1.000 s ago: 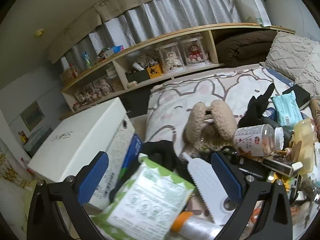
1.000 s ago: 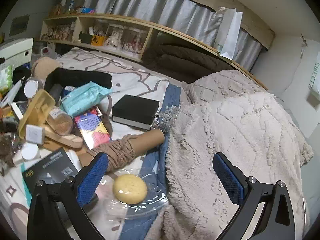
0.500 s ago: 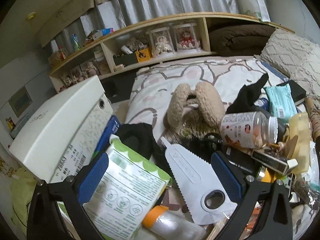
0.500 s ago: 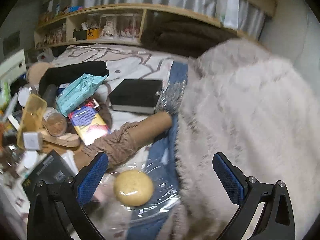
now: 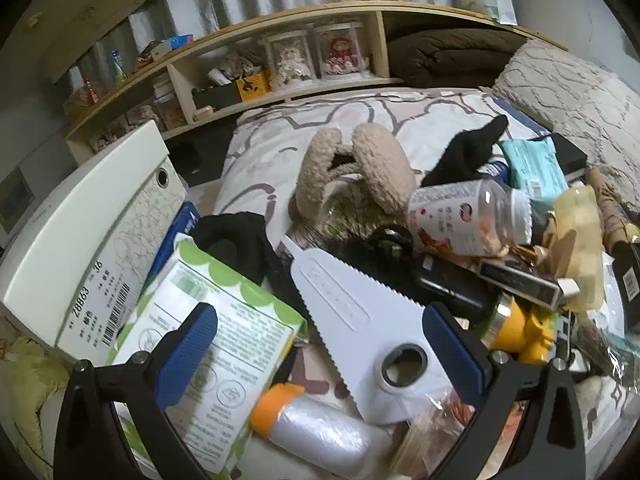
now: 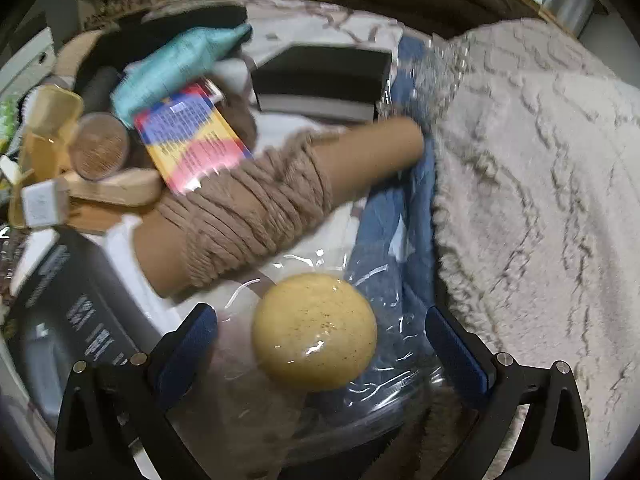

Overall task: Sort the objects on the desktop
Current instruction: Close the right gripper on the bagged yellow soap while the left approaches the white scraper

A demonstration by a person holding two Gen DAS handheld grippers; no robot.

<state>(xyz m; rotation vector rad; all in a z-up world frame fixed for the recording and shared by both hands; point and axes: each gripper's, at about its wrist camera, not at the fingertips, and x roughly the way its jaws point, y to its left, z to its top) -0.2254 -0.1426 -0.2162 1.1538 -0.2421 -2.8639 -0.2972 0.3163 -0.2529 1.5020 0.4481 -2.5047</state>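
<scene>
Both claws gape wide, the right gripper [image 6: 320,344] framing a yellow bun [image 6: 314,330] in clear wrap before a blurred yarn-wound tube [image 6: 272,200], while only the left gripper [image 5: 320,344] sees the white serrated cutter [image 5: 360,320], its base partly covered, and the clear bottle [image 5: 468,216] beyond.

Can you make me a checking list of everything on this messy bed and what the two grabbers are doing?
Surface: patterned bed sheet, mostly buried.
Job's things: white serrated plastic tool, green-white pack, wrapped yellow ball, yarn-wound tube.
Clutter: clear bottle, fluffy earmuffs, white box, black box.
Grippers: left gripper open over the tool; right gripper open around the ball.
Cables: nothing seen.
Surroundings: wooden shelf, fuzzy blanket.
</scene>
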